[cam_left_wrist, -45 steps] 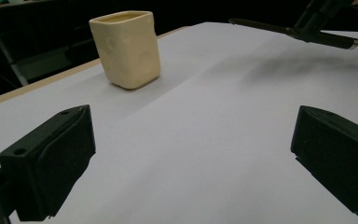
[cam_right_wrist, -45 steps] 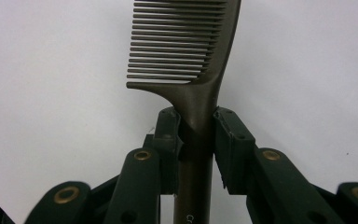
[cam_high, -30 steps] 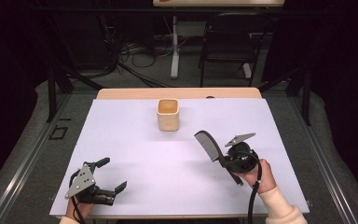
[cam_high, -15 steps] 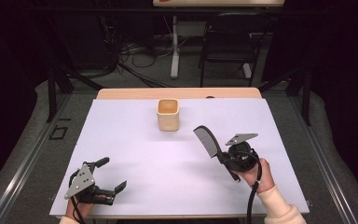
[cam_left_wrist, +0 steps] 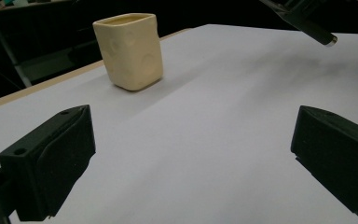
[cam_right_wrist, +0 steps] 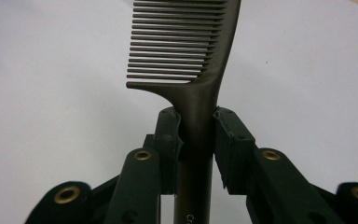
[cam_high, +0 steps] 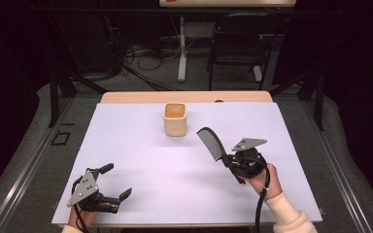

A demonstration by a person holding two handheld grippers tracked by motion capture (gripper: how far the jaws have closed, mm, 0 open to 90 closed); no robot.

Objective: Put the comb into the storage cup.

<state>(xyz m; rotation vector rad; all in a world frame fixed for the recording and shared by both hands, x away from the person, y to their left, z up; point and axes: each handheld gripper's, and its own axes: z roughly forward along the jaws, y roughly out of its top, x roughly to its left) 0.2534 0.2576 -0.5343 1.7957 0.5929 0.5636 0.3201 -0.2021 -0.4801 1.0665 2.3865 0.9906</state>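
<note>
A dark comb (cam_high: pixel 211 143) stands raised above the white table top, its teeth end pointing up and left toward the cream square cup (cam_high: pixel 175 119). My right gripper (cam_high: pixel 229 160) is shut on the comb's handle. In the right gripper view the comb (cam_right_wrist: pixel 191 51) rises between the two black pads (cam_right_wrist: pixel 168 135), which press on its handle. My left gripper (cam_high: pixel 117 182) rests open at the table's front left with nothing between its jaws. The left gripper view has the cup (cam_left_wrist: pixel 129 50) ahead to the left and the tip of the comb's handle (cam_left_wrist: pixel 314 32) at the upper right.
The white sheet (cam_high: pixel 141 160) covers the table, with a wooden strip (cam_high: pixel 184 97) showing along its far edge. Behind the table stand a dark chair (cam_high: pixel 238 43), a table leg and loose cables on the floor.
The right gripper has drifted slightly left and toward the cup with the comb held in it. The left gripper has not moved.
</note>
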